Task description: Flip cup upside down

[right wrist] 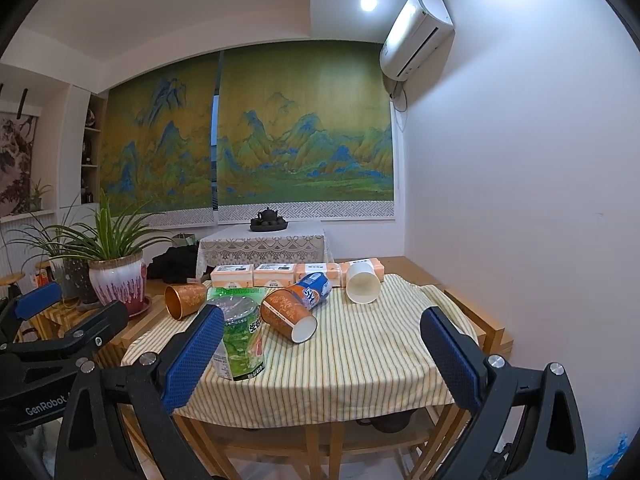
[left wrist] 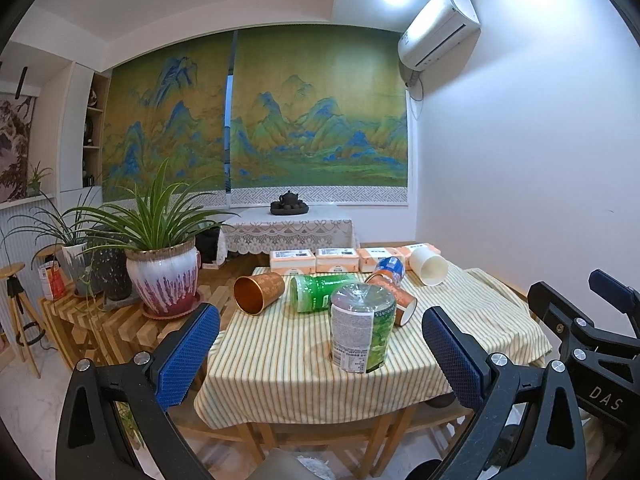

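Both the left tool (left wrist: 320,352) and right tool (right wrist: 322,354) hang wide apart and empty before the surface (right wrist: 360,368), where the green cup (left wrist: 360,326) already stands inverted near the front, so a careless reach could topple it.

Warm yellows, greens and oranges on a striped cloth

The tablecloth (left wrist: 280,360) is cream with thin yellow and green stripes. On it, the nearest cup (left wrist: 362,326) wears a green leafy print with a white text panel; a second green cup (left wrist: 320,292) is brighter green. The metal cup (left wrist: 258,292) is copper with an ornate pattern and a gold inside. The paper cup (right wrist: 288,314) is orange with paler flourishes and a white interior; the plain cup (right wrist: 362,282) is white. The bottle (right wrist: 314,288) shows blue and orange. The boxes (left wrist: 314,260) are peach and white. The planter (left wrist: 162,276) is white streaked purple and red. The blind (left wrist: 320,116) shows blue-green mountains on ochre. Both the left gripper (left wrist: 320,348) and the right gripper (right wrist: 322,354) are black with blue dimpled pads (left wrist: 188,356).
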A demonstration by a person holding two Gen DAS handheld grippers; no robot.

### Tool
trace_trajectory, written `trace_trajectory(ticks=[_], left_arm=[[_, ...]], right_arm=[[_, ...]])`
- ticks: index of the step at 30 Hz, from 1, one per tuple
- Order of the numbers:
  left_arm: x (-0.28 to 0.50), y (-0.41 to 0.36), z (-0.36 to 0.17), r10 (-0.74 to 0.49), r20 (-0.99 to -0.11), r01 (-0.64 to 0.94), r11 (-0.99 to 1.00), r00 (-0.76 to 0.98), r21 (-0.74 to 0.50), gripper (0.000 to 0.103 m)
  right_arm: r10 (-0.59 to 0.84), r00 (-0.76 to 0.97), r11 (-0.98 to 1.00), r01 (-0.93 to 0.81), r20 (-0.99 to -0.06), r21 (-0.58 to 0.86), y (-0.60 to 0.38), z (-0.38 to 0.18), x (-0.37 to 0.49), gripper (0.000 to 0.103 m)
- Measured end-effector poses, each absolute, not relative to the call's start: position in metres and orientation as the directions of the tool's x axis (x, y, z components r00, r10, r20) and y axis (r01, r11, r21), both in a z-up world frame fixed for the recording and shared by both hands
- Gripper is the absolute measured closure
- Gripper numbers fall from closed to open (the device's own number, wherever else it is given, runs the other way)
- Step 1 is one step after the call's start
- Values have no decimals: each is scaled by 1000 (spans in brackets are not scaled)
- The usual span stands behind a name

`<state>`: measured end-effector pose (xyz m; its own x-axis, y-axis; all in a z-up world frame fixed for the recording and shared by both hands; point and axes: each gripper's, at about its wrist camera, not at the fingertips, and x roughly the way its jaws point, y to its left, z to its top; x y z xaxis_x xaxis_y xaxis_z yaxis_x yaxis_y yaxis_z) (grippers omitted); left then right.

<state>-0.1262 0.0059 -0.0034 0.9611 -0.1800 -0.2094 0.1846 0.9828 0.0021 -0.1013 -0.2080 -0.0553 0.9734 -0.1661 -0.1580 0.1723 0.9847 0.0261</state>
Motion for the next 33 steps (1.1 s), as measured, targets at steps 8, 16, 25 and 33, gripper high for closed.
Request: trace_trajectory(ticks=[8,16,25,33], left_arm=[[-126,5,-3,-179,-210,183,983,961,0,0],[-124,5,-2,-179,-201,182,983,963,-3,0],[-122,7,-1,-178,-188,179,984,966,-13,0],[-121,6,1,-177,-185,178,984,967,-13,0]], right_arm=[[-161,973,985,168,-167,28,-207,-55,-99,6],[-162,974,985,169,-161,34,-208,-54,-97,6],[-163,974,985,170,-160,29,-208,-54,-96,6],[-162,973,985,169,-162,29,-208,-55,-96,6]])
